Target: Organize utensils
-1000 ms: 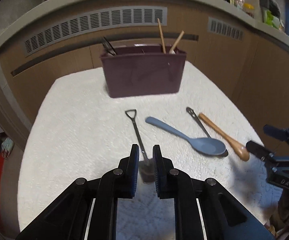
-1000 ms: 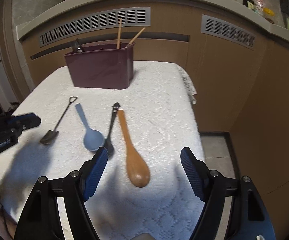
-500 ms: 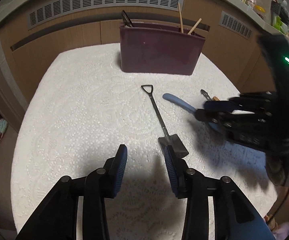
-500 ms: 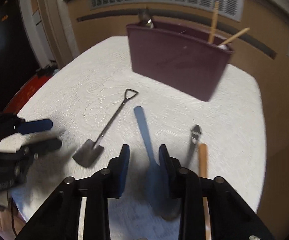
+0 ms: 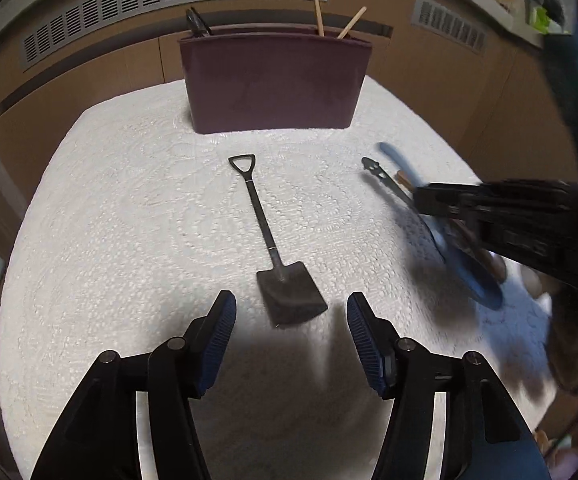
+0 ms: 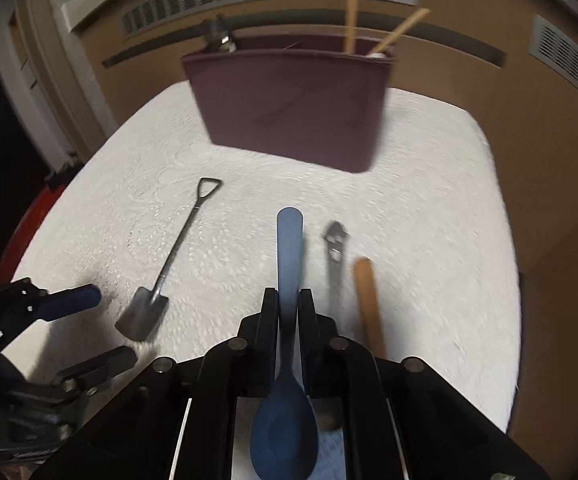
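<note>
My right gripper (image 6: 288, 300) is shut on the blue spoon (image 6: 289, 256), handle pointing forward toward the maroon utensil holder (image 6: 293, 108). The spoon also shows lifted and blurred in the left wrist view (image 5: 469, 276). My left gripper (image 5: 289, 316) is open and empty, its pads either side of the blade of the black shovel-shaped spoon (image 5: 273, 248), which lies on the white cloth (image 5: 129, 240). A dark metal utensil (image 6: 335, 256) and a wooden spoon (image 6: 369, 304) lie right of the blue spoon.
The holder (image 5: 273, 80) stands at the back of the table with two wooden sticks (image 5: 318, 4) and dark utensils (image 5: 197, 24) in it. Wooden cabinets with vents run behind. The table's right edge drops off near the wooden spoon.
My right gripper closed on the blue spoon and lifted it off the cloth. My left gripper let go of the shovel spoon, opened wide and drew back.
</note>
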